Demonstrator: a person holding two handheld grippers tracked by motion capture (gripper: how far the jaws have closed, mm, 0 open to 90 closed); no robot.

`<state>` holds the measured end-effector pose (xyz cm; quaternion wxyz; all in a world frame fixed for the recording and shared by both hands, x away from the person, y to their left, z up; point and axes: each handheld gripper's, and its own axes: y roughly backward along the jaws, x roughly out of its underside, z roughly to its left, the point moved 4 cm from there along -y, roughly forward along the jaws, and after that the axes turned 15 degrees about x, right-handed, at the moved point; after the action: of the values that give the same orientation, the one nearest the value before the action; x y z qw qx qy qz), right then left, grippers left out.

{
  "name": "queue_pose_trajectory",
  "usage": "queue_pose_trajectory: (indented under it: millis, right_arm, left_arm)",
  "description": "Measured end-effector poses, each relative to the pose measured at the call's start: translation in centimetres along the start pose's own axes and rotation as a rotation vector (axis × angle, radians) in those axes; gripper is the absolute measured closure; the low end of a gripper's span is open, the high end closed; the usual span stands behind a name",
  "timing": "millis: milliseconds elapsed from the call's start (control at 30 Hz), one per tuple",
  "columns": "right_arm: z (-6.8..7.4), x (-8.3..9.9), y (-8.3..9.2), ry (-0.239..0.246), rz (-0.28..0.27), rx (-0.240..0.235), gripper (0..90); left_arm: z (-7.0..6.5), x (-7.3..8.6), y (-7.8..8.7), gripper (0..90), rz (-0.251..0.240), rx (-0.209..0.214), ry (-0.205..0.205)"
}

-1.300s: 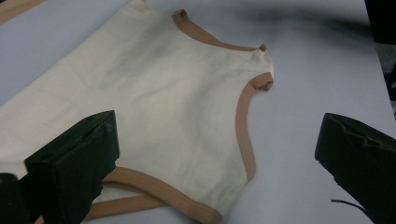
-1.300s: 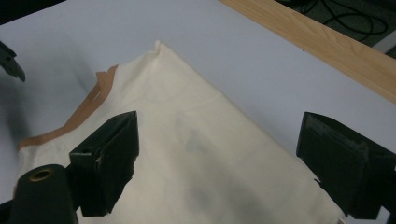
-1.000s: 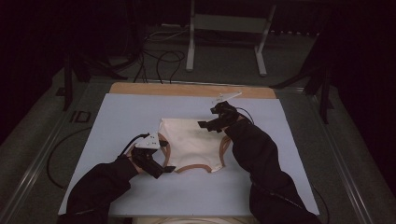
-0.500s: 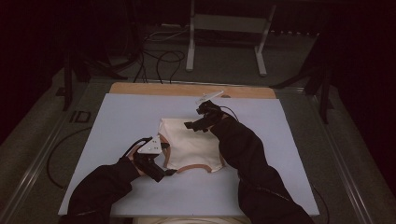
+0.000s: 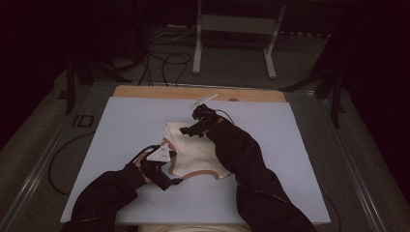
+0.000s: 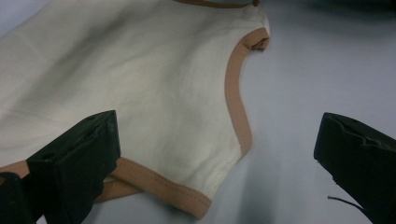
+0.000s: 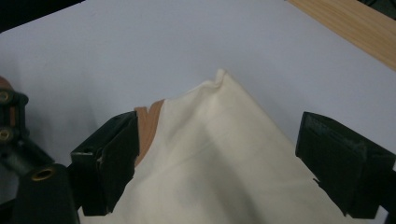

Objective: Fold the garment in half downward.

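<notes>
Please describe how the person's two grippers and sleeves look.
Both sleeves are dark and long. Each gripper, the left gripper and the right gripper, has two blocky black jaws. A grey three-cornered plate sits on top of the left one; a thin dark cable loops from the right one.

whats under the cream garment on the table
The cream garment lies flat on the pale blue sheet that covers the table. Anything beneath the cloth itself is hidden; no bulge suggests something there.

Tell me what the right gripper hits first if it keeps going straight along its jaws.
Most likely the cream garment: the right gripper stands open over its pointed corner, cloth between the jaws. Past that corner lies the bare pale sheet. Height above the cloth is unclear.
</notes>
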<state>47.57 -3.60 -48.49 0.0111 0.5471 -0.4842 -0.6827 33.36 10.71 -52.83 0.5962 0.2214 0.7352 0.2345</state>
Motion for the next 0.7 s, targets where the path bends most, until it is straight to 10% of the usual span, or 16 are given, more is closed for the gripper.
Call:
queue_pose_trajectory:
  millis: [700]
  right_arm:
    - [2.2,-0.9,-4.1,0.024,0.044,-0.062,14.2]
  left_arm:
    - [0.6,0.4,-0.5,2.2,0.077,0.003,-0.018]
